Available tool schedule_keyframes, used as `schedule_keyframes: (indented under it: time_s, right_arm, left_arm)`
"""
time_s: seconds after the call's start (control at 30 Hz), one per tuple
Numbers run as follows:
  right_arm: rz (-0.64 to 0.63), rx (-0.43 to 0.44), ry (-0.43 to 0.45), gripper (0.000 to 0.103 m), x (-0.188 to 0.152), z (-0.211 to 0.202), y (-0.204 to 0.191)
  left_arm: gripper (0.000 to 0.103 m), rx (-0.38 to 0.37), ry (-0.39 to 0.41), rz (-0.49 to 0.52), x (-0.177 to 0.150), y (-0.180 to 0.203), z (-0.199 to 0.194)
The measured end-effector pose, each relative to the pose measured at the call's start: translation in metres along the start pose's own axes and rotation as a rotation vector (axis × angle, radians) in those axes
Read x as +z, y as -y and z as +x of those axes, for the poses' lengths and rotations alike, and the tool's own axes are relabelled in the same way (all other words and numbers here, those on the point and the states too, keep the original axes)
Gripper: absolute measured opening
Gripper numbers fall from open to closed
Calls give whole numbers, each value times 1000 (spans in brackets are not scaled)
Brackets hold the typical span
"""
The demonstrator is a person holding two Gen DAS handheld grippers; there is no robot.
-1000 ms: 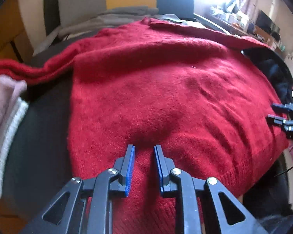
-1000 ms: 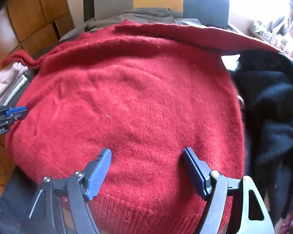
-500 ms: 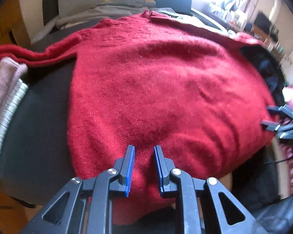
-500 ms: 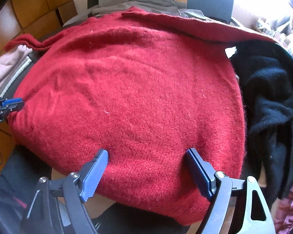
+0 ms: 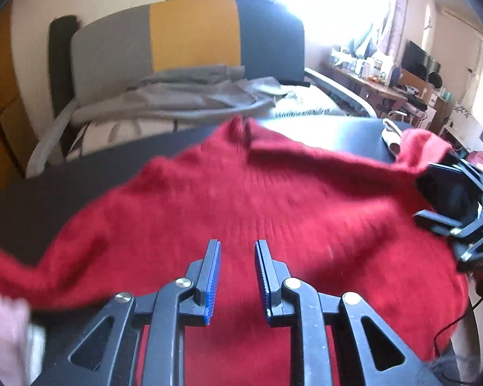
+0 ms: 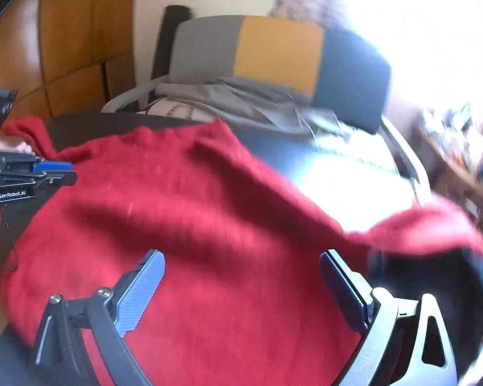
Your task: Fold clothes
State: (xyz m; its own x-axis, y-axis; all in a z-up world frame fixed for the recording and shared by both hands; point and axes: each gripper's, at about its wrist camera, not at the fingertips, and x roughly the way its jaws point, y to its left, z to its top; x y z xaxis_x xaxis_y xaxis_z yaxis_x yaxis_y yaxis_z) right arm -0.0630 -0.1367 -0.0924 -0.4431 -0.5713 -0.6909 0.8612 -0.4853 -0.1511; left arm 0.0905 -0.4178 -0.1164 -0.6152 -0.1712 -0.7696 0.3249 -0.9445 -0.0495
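Red sweater (image 5: 257, 206) lies spread on the dark table (image 5: 64, 173), body flat toward the camera, one sleeve trailing off left (image 5: 13, 267), the other bunched at the far right (image 6: 434, 225) beside a black garment (image 6: 434, 273). Fuzzy knit, looks soft and limp, fairly light. My guess: it stretches and sags if lifted by one point, and the nap should grip the ribbed pads well, so slip risk is low. It will drag on the table rather than slide cleanly.

Best hold, as I see it: pinch a double layer at hem corner or shoulder seam, one gripper each side, so the fold line stays straight. Avoid mid-panel pinches; they just tent the fabric.

Left gripper (image 5: 236, 276): narrow gap between jaws, widening slightly, nothing between the pads, hovering over the lower body of the sweater. Right gripper (image 6: 241, 292): jaws opening, spread wide, nothing clamped, sweater only beneath them.

Behind the table: chair (image 5: 190, 41) with grey, yellow and dark back panels, grey clothes (image 5: 183, 96) piled on it. Frames are motion-blurred.
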Motion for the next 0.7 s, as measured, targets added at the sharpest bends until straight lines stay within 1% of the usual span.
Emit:
schedule_keyframes:
  time_s: [0.07, 0.1, 0.13, 0.17, 0.23, 0.33, 0.37, 0.43, 0.47, 0.5, 0.53, 0.63, 0.7]
  right_arm:
    - [-82, 14, 6, 91, 26, 32, -10]
    - [-119, 16, 5, 84, 36, 48, -15]
    - [-153, 17, -3, 81, 47, 66, -21]
    - [-176, 16, -7, 80, 56, 80, -22]
    - [-220, 23, -24, 69, 71, 107, -24]
    - [-292, 38, -75, 64, 87, 150, -29]
    - [-314, 51, -103, 63, 89, 163, -30]
    - [-343, 59, -136, 59, 88, 177, -26]
    - [-331, 68, -131, 58, 89, 179, -22]
    - [-304, 71, -119, 38, 91, 180, -18]
    - [-286, 51, -111, 11, 94, 180, -14]
    - [-174, 29, -76, 10, 104, 177, 12]
    - [-98, 8, -66, 9, 109, 181, 33]
  left_arm:
    - [21, -7, 0, 17, 23, -7, 22]
    - [22, -7, -3, 25, 31, -9, 31]
    - [22, -9, -9, 34, 38, -12, 41]
    - [22, -14, -15, 45, 45, -16, 52]
    - [22, -30, -27, 59, 56, -22, 73]
    - [22, -74, -52, 66, 69, -27, 102]
    - [22, -78, -58, 75, 72, -26, 108]
    - [22, -80, -64, 98, 78, -24, 119]
    - [22, -83, -67, 118, 82, -21, 124]
    - [22, -90, -71, 144, 85, -17, 129]
    - [23, -87, -75, 166, 88, -13, 132]
    - [23, -54, -85, 220, 94, -3, 147]
    - [23, -38, -80, 221, 99, -2, 155]
